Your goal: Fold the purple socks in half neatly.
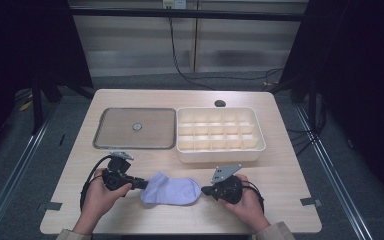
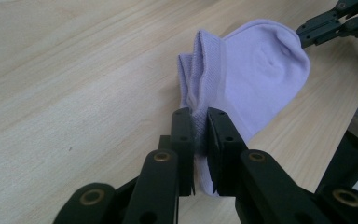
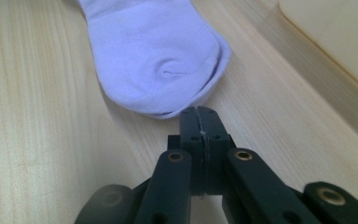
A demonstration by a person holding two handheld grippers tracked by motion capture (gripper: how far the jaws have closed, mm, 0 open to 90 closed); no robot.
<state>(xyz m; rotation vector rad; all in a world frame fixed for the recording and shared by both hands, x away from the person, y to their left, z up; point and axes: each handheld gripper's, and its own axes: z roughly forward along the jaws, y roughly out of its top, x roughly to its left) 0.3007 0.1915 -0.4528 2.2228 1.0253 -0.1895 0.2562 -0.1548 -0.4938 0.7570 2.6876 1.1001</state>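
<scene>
A lilac ankle sock lies flat on the wooden table near its front edge, cuff to the left and toe to the right. My left gripper comes in from the left and is shut on the sock's cuff; its pads pinch the ribbed fabric between them. My right gripper rests on the table at the toe end with its jaws pressed together and nothing between them, its tip right at the toe's edge. It also appears beyond the toe in the left gripper view.
A flat metal tray with a small round item sits at the back left. Beside it stands a cream box divided into several compartments. A dark hole marks the table's far edge.
</scene>
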